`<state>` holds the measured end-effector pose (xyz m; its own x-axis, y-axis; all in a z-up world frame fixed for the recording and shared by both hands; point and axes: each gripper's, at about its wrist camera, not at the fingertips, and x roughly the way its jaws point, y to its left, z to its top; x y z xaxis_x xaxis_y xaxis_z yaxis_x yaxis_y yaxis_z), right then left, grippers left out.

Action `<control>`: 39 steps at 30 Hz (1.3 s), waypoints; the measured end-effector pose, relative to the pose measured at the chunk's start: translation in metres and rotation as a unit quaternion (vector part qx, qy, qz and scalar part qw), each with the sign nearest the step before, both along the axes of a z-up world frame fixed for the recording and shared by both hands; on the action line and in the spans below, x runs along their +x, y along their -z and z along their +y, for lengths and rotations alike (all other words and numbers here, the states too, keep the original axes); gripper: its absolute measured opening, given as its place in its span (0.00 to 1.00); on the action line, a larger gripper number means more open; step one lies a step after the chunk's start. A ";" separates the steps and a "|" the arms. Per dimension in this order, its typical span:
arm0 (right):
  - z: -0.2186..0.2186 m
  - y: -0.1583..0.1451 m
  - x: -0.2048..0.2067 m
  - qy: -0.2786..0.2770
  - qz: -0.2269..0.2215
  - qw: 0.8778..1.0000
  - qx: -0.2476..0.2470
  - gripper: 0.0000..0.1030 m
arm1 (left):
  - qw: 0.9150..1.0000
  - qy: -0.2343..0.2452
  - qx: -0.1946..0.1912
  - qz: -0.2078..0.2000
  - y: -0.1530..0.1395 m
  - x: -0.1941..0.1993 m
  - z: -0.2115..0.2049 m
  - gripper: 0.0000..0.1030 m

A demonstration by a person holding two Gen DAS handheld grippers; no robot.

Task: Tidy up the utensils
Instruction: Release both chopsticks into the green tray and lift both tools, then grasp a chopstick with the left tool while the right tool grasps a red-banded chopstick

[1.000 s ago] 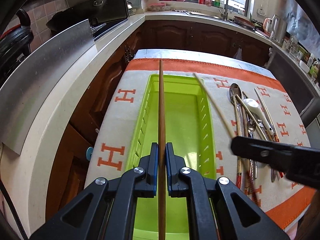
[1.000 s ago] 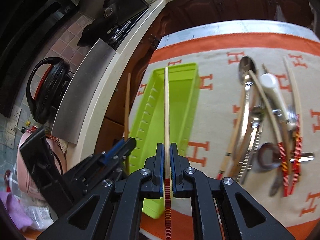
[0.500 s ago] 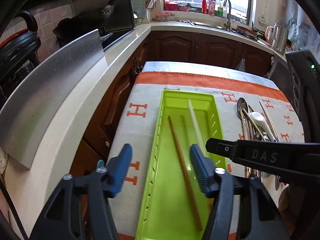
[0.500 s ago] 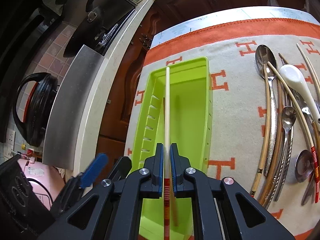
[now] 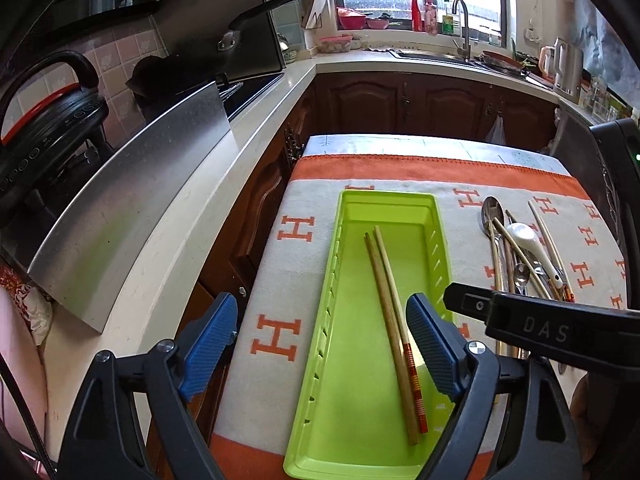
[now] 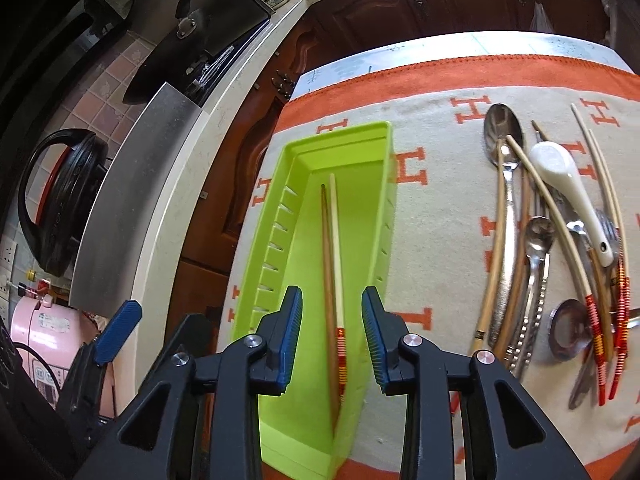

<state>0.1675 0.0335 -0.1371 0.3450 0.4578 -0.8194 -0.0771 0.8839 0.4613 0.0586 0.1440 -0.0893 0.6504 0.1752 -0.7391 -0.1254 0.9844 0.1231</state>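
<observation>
Two chopsticks lie side by side in the lime-green tray [image 5: 388, 197]: a brown one [image 5: 382, 296] and a pale one with a red-banded end [image 5: 414, 368]. My left gripper [image 5: 322, 342] hangs above the tray's near half, its jaws wide and still opening, nothing between them. In the right wrist view my right gripper [image 6: 332, 320] is over the same tray [image 6: 340, 133]. Its jaws are opening, and the pale chopstick [image 6: 335, 248] and brown chopstick [image 6: 325, 248] lie loose below the gap, untouched by the pads.
A pile of spoons and chopsticks [image 6: 540, 240], with a white ceramic spoon [image 6: 560, 172] on top, lies right of the tray on the orange-and-cream cloth [image 6: 440, 200]. A steel panel [image 5: 132, 184] and the counter run along the left. Cabinets stand behind.
Both grippers were shut on a chopstick each. The left opened first and dropped the brown one into the tray, then rose a little. The right has just let the pale one go.
</observation>
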 end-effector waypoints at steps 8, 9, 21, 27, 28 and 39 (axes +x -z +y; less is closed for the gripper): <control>-0.055 -0.017 -0.034 0.016 -0.042 0.999 -0.026 0.34 | 1.000 0.026 -0.002 0.004 -0.008 -0.015 -0.034 0.85; -0.065 -0.021 -0.040 0.023 -0.055 0.997 -0.041 0.34 | 1.000 0.030 -0.003 0.005 -0.009 -0.017 -0.041 0.85; -0.170 -0.062 -0.091 0.051 -0.159 0.977 -0.131 0.34 | 0.995 0.095 -0.009 -0.014 -0.015 -0.022 -0.128 0.85; -0.201 -0.061 -0.101 0.070 -0.161 0.969 -0.174 0.35 | 0.991 0.122 -0.053 -0.021 -0.014 -0.016 -0.154 0.85; -0.204 -0.058 -0.101 0.075 -0.155 0.968 -0.182 0.35 | 0.990 0.124 -0.066 -0.011 -0.011 -0.012 -0.156 0.85; -0.237 -0.012 -0.083 0.092 -0.091 0.982 -0.137 0.35 | 0.969 0.130 -0.183 0.098 0.050 0.041 -0.162 0.46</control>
